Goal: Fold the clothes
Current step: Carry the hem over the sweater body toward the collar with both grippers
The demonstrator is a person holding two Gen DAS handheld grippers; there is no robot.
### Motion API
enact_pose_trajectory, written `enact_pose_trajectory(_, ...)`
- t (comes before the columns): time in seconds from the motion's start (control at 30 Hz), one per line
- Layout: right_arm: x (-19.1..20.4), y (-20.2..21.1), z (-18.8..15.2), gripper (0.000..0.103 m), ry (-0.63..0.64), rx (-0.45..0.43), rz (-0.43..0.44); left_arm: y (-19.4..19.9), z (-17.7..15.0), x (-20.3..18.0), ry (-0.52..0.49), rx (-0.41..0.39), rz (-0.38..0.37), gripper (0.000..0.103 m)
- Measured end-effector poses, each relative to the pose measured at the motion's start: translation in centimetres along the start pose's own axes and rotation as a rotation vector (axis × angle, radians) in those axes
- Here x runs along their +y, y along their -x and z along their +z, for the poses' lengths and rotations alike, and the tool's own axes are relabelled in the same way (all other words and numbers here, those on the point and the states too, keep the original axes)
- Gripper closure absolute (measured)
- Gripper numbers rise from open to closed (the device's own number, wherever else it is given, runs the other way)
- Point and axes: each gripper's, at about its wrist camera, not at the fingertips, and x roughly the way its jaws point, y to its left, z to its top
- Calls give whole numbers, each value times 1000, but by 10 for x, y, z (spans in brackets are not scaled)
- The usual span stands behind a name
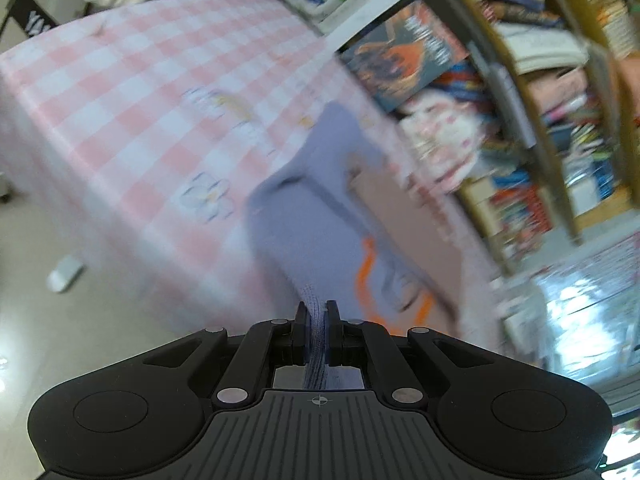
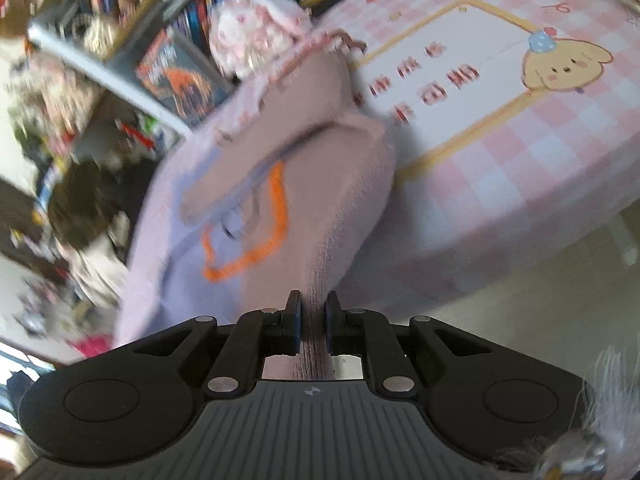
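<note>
Left wrist view: the left hand-held gripper (image 1: pixel 318 312) has its 2 fingers clamped on a bunched edge of a lilac knit garment (image 1: pixel 304 216). The cloth runs forward and slightly right from the jaws, up toward the pink checked surface (image 1: pixel 120 92), where its far part appears to lie near the surface's right edge. An orange outline (image 1: pixel 370 276) is printed on the garment to the right of the grip. A bookshelf (image 1: pixel 540 120) stands beyond the surface on the right. The frame is blurred, so finer detail cannot be read.

Right wrist view: the right hand-held gripper (image 2: pixel 312 312) is likewise closed on an edge of the same garment (image 2: pixel 320 168), here showing pinker. The cloth extends forward and left from the jaws, with the orange outline (image 2: pixel 256 236) left of the grip. A frilled floral item (image 2: pixel 260 36) sits past the garment's far end. The surface (image 2: pixel 520 140) spreads to the right.

Judgement: the garment hangs between both hand-held grippers, its gripped edge spanning them crosswise and its length running away toward the surface. Neither hand is clearly nearer. Any laying or folding move depends on carrying this edge forward over the surface.
</note>
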Motion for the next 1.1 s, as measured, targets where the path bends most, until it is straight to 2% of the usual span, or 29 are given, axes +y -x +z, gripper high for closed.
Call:
enact_pose_trajectory(0.17,13,-6,40,93,-82,-113,86,-17,38,-18,33,-50,-99,99)
enact_pose_trajectory(0.33,27,-19,90,93,-130,-196,116,-43,85,-34,72,-83,-157,99)
enact_pose_trajectory(0.57,44,-65,151,93,-127,-230,67,-86,142,-44,70,-69,-147,98)
enact_pose_trajectory(0.8,42,-120,189,92,-152,-200,17,-120,168,-32,91,-26,-89,98)
enact_pose_trajectory(0.9,40,-137,201,86,-149,-199,-16,-127,172,-32,55,-17,-57,95)
enact_pose_trajectory(0.93,42,-141,204,72,-136,-205,-41,-129,173,-33,43,-14,-46,93)
enact_pose_trajectory(0.97,43,-144,207,50,-123,-212,-66,-131,174,-33,30,-11,-35,88)
enact_pose_trajectory(1.0,45,-146,208,45,-105,-223,-85,-133,175,-33,18,-8,-25,82)
enact_pose_trajectory(1.03,48,-145,209,44,-84,-237,-98,-135,177,-33,6,-5,-14,78)
enact_pose_trajectory(1.07,50,-145,210,42,-61,-247,-111,-138,178,-34,-6,-2,-3,69)
enact_pose_trajectory(1.1,52,-144,211,41,-37,-252,-123,-135,179,-35,-34,-23,-1,68)
